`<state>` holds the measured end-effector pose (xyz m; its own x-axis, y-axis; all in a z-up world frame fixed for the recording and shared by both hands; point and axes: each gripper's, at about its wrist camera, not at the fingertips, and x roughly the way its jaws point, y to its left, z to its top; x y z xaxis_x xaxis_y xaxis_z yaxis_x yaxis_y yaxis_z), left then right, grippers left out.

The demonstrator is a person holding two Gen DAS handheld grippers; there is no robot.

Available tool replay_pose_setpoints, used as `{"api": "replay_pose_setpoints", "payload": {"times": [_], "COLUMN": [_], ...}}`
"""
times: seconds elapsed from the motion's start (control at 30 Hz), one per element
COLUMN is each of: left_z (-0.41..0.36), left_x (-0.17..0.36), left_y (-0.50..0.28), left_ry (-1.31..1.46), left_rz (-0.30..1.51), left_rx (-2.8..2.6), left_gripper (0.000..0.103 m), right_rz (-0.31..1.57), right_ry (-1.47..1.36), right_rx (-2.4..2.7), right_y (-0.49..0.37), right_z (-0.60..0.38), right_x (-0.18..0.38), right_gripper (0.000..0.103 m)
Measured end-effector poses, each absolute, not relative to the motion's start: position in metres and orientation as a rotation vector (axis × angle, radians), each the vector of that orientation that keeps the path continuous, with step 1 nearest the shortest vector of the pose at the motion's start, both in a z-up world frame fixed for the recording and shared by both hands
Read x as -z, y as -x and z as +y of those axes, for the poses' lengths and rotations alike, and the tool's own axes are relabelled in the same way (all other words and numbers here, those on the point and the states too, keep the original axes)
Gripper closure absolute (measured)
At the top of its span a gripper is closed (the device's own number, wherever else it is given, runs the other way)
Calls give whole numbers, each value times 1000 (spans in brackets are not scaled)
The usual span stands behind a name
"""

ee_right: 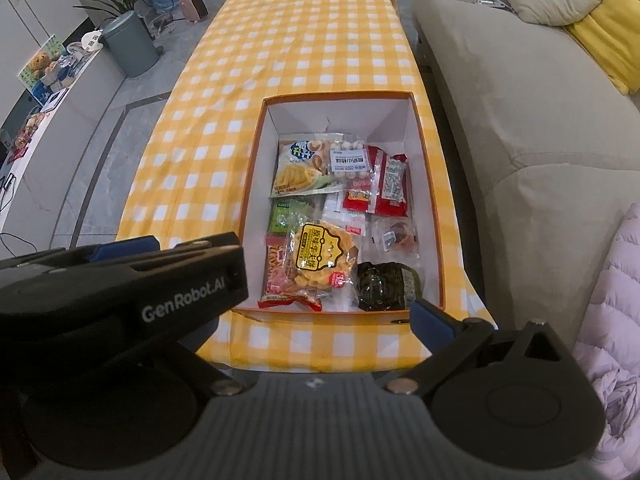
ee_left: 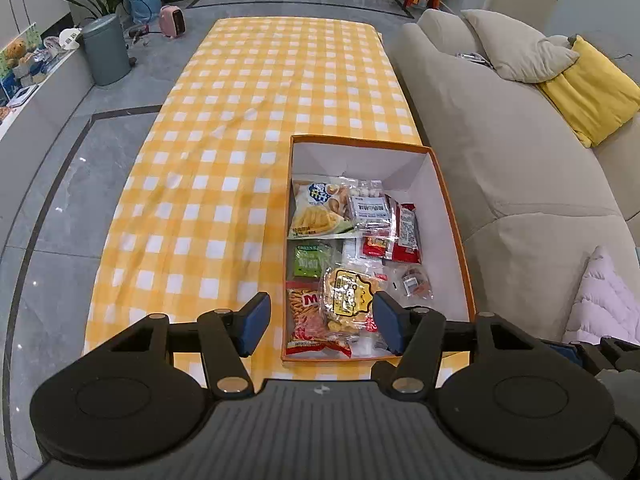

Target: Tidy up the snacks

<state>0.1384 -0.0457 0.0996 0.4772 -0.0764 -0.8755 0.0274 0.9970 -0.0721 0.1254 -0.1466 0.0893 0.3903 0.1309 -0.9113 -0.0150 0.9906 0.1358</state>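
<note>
- The snacks lie inside the orange-rimmed box (ee_right: 430,184) at the sofa side of the bench (ee_left: 224,152), which wears a yellow checked cloth; I see no packet left out on the cloth.
- The round cracker packet (ee_right: 320,260) sits on top, near my end, overlapping the red stick-snack bag (ee_left: 310,320). It looks light, its film slick and crinkly, and the contents likely brittle, so I would pinch the sealed edge, not the middle.
- The dark wrapped packet (ee_right: 386,286) lies in the near corner, just beside the wall; it seems soft and glossy and may slip.
- The big chip bag (ee_right: 300,170) at the far side is puffy; a squeeze could crush it.
- My left gripper (ee_left: 320,322) hovers over the near end of the box, jaws spread, nothing between them.
- My right gripper (ee_right: 320,312) has one pad in view; the left gripper's body hides the other, so I cannot tell how those jaws stand.
</note>
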Motion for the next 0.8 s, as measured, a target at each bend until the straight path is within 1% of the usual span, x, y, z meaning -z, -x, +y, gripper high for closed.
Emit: {"api": "replay_pose_setpoints", "payload": {"times": [0.8], "left_z": [-48], "left_x": [-102], "left_y": [-136], "left_ry": [39], "left_rz": [1056], "left_rx": [66], "left_gripper": [34], "right_rz": [1170], "right_ry": [-119], "right_rx": [-95], "right_y": [-123], "right_z": [-148], "right_x": [-90], "right_gripper": [4]}}
